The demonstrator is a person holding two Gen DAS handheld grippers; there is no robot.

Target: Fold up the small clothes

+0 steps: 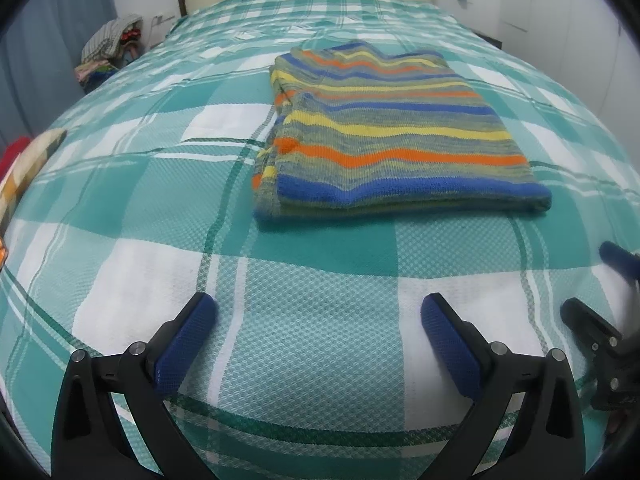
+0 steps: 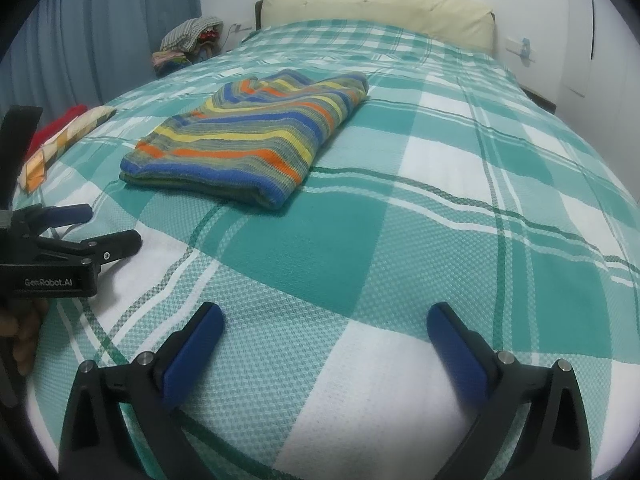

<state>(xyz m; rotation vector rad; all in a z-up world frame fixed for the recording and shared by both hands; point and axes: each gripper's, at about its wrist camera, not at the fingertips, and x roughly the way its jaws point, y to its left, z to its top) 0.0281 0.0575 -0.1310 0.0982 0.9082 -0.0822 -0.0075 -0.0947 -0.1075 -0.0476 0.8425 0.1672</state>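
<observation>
A striped knit garment [image 1: 396, 136] in blue, orange, yellow and grey lies folded into a flat rectangle on the green-and-white checked bedspread [image 1: 304, 264]. My left gripper [image 1: 318, 312] hovers open over bare bedspread, in front of the garment's near edge, with nothing between its blue pads. In the right wrist view the same garment [image 2: 248, 140] lies up and to the left, and my right gripper [image 2: 324, 324] stands wide open over the bedspread [image 2: 400, 240], empty. The left gripper [image 2: 108, 224] shows at that view's left edge; the right gripper [image 1: 592, 284] shows at the left view's right edge.
A cream headboard cushion [image 2: 380, 8] lies at the far end of the bed. A pile of clothes [image 2: 188, 44] lies beside the bed by the blue curtain [image 2: 112, 32]. A checked orange-and-cream cloth [image 2: 64, 136] and something red [image 2: 56, 124] lie at the bed's left edge.
</observation>
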